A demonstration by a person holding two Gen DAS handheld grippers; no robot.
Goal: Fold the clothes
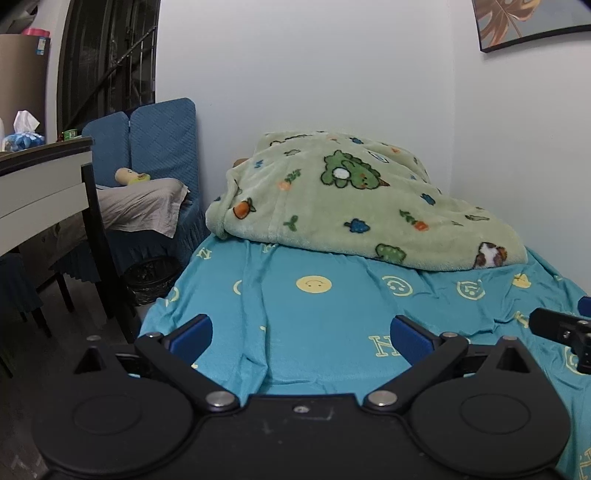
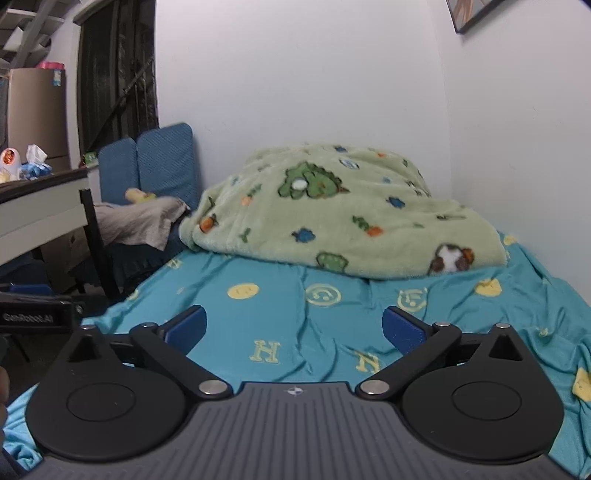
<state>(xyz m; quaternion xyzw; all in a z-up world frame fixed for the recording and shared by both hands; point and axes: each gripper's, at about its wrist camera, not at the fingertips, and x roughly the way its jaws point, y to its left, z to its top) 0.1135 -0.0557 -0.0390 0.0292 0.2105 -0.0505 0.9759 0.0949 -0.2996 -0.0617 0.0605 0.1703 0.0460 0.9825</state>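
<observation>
Both tongs, left [image 1: 301, 334] and right [image 2: 293, 326], are wide apart and hold nothing. The green blanket [image 1: 354, 206] lies far ahead on the bed [image 1: 314, 332].

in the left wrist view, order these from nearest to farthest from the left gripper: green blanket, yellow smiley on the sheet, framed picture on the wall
From the left gripper:
1. Yellow smiley, on the blue sheet just ahead of the open fingers.
2. Green blanket, heaped further up the bed.
3. Framed picture, high on the wall, upper right.
</observation>
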